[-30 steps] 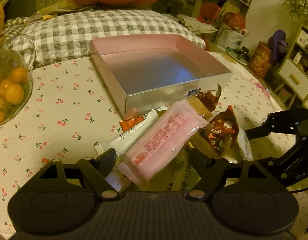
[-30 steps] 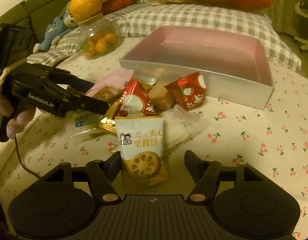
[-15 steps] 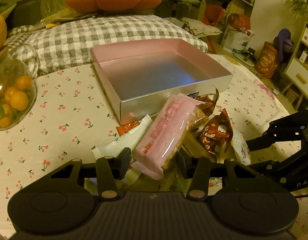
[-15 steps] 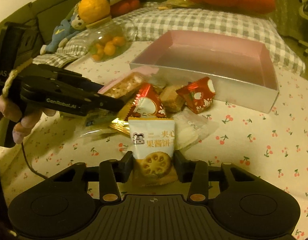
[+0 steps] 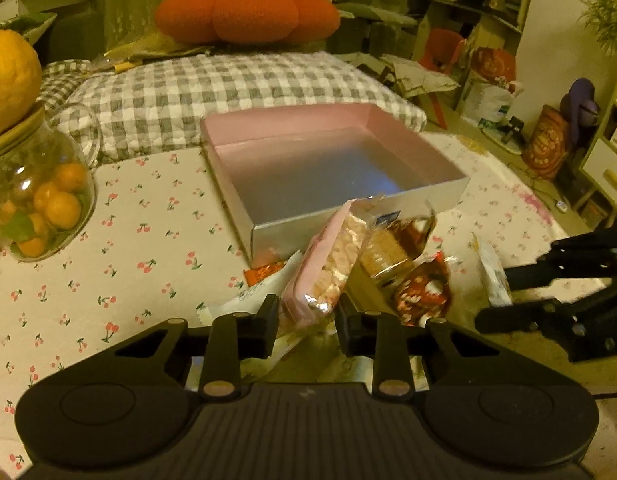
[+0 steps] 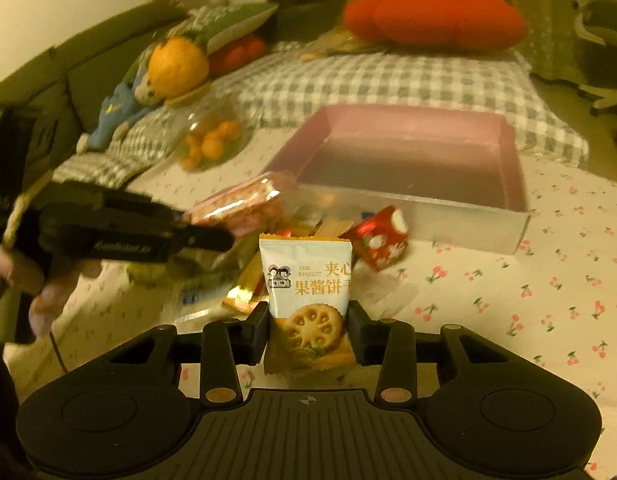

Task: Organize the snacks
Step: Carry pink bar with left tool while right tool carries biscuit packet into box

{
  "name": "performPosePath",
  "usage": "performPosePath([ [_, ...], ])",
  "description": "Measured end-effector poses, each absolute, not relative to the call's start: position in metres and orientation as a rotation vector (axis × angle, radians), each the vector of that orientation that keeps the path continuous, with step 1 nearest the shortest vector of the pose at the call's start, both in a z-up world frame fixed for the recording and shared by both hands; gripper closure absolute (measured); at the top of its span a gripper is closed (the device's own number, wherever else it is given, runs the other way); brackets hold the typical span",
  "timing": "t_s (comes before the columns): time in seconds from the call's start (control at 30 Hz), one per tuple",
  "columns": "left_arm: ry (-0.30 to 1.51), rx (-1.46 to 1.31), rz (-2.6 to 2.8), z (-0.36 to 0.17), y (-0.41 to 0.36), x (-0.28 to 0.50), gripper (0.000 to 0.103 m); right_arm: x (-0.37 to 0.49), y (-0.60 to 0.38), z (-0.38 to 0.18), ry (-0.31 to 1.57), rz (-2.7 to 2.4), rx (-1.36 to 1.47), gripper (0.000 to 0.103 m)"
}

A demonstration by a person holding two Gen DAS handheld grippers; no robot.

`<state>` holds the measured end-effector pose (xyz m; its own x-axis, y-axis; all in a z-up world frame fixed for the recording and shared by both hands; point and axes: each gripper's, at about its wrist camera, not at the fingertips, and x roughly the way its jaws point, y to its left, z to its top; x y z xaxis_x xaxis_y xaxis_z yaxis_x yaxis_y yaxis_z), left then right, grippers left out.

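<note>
Two snacks are already gripped, but nothing has yet been placed in the pink box (image 5: 332,172), whose floor is seen bare in both wrist views. The left gripper (image 5: 306,326) is closing on the pink wafer pack (image 5: 328,264), which is caught at its near end between the jaws and sticks up and forward from them, tilted toward the box. The right gripper (image 6: 308,330) is clamped on the jam biscuit packet (image 6: 306,292), held upright between the pads by its lower part, with the printed face turned to the camera.

Ahead of the left gripper, between it and the box's near wall, several snacks are still piled: a red-and-white candy packet (image 5: 422,296), a clear-wrapped brown biscuit (image 5: 388,252), and a white stick pack with an orange end (image 5: 264,280) lying under the wafer pack. From the right gripper's side the same heap is seen just beyond the packet, with a red candy (image 6: 382,242) near the box wall and gold wrappers (image 6: 248,288) to the left.

By this judgement, the task is at an early stage: the first two items are picked up and must be carried forward over the rim and released, and the remaining heap is left to be sorted afterwards.
</note>
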<state>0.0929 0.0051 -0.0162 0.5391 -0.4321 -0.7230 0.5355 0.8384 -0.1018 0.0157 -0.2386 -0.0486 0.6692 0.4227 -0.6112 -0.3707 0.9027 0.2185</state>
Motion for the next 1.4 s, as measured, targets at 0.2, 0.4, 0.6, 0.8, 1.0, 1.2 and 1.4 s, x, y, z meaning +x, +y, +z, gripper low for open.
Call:
performPosePath([
  [0.2, 0.780, 0.097, -0.598, -0.002, 0.002, 0.089, 0.077, 0.028, -0.252, -0.033, 0.668, 0.387, 0.143, 0.064],
  [0.4, 0.761, 0.104, -0.537, 0.005, -0.005, 0.098, 0.077, 0.045, -0.260, -0.016, 0.641, 0.304, 0.193, 0.064],
  [0.6, 0.753, 0.125, -0.489, 0.007, -0.021, 0.116, 0.077, 0.073, -0.274, -0.006, 0.623, 0.256, 0.235, 0.064],
  [0.8, 0.767, 0.124, -0.453, 0.000, -0.036, 0.138, 0.077, 0.106, -0.289, -0.016, 0.646, 0.186, 0.268, 0.064],
  [1.0, 0.778, 0.148, -0.413, -0.009, -0.052, 0.156, 0.077, 0.133, -0.293, -0.024, 0.661, 0.151, 0.271, 0.064],
  [1.2, 0.800, 0.208, -0.388, -0.020, -0.064, 0.167, 0.076, 0.151, -0.281, -0.031, 0.691, 0.135, 0.195, 0.063],
  [1.4, 0.819, 0.223, -0.373, -0.029, -0.066, 0.170, 0.077, 0.156, -0.268, -0.041, 0.723, 0.120, 0.143, 0.062],
])
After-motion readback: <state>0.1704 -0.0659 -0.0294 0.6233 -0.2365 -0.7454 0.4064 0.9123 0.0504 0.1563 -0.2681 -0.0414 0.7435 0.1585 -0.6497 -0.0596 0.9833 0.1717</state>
